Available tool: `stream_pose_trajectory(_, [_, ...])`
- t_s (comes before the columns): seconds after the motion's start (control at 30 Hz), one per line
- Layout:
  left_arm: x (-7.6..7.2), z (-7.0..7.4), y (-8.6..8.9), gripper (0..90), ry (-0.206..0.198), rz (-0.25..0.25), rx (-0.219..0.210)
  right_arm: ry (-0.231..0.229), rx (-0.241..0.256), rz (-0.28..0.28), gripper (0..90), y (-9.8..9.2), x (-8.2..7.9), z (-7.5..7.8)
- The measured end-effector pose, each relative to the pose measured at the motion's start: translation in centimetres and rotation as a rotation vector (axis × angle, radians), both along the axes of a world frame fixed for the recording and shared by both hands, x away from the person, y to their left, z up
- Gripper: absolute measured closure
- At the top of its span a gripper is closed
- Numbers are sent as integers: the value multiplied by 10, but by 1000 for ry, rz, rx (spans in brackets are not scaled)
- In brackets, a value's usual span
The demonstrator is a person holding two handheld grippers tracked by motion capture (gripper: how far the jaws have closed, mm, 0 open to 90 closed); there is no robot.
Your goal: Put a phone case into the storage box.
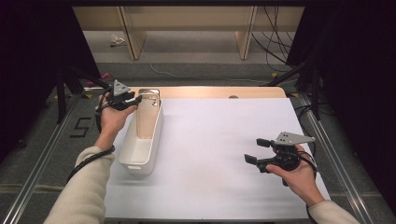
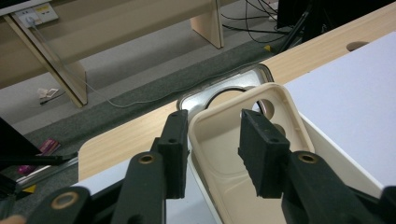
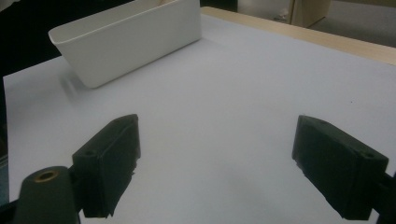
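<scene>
The left hand-held gripper [image 2: 212, 149] stood released around the phone case [image 2: 233, 140] in the white bin [image 1: 140, 135]; it should have clenched squarely before lifting.

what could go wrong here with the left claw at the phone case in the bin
1. The left claw straddles only the top edge of the phone case, with jaws not yet closed; a thin-edge pinch could slip.
2. The case leans in the narrow bin against a metal piece; lifting may drag that along or tip the light bin.
3. The right claw hovers open over the white sheet, apart from the bin, so nothing steadies it.
</scene>
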State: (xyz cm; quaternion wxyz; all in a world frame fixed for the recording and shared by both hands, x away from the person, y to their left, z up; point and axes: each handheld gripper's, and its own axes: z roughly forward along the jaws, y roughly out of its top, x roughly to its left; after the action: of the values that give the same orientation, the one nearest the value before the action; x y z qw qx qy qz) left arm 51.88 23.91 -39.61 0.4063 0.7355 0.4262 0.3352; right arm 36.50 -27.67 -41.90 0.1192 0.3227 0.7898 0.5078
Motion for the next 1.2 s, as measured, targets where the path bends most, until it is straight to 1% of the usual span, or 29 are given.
stream_pose_trajectory(0.1, [-2, 3, -2, 584, -13, 0, 3, 0, 0, 0, 162, 0, 0, 0])
stream_pose_trajectory(0.23, [-7, 8, -3, 529, -15, 5, -2, 0, -2, -1, 162, 0, 0, 0])
stream_pose_trajectory(0.37, [-14, 13, -2, 447, -16, 20, -33, 1, -2, 1, 162, 0, 0, 0])
stream_pose_trajectory(0.47, [-20, 17, 0, 363, -10, 30, -53, 1, -2, 1, 162, 0, 0, 0])
stream_pose_trajectory(0.5, [-23, 18, 1, 352, -10, 31, -62, 1, -2, 1, 162, 1, 0, 0])
stream_pose_trajectory(0.57, [-28, 20, 3, 330, -9, 28, -65, 1, -4, 1, 162, 1, 0, 0])
stream_pose_trajectory(0.67, [-35, 22, 3, 267, 7, 37, -92, 1, -5, 3, 162, 1, 0, 0])
stream_pose_trajectory(0.7, [-38, 23, 3, 231, 11, 40, -97, 2, -7, 4, 162, 0, 0, 0])
stream_pose_trajectory(0.8, [-44, 26, 3, 216, 11, 37, -102, 3, -8, 3, 161, 0, 0, 0])
stream_pose_trajectory(0.87, [-50, 28, 2, 219, 15, 23, -105, 3, -7, 3, 161, 0, 0, 0])
stream_pose_trajectory(0.93, [-56, 30, 0, 181, 21, 20, -106, 4, -8, 2, 161, 0, 0, 0])
stream_pose_trajectory(0.97, [-59, 32, -2, 163, 25, 18, -115, 4, -7, 2, 161, 0, 0, 0])
stream_pose_trajectory(1.03, [-66, 34, -4, 153, 30, 9, -120, 3, -6, 1, 161, 0, 0, -1])
stream_pose_trajectory(1.17, [-80, 36, -8, 140, 42, -4, -118, 4, -5, 1, 161, 0, 0, 0])
stream_pose_trajectory(1.2, [-82, 36, -9, 122, 46, -6, -113, 4, -6, 2, 161, 0, 0, 0])
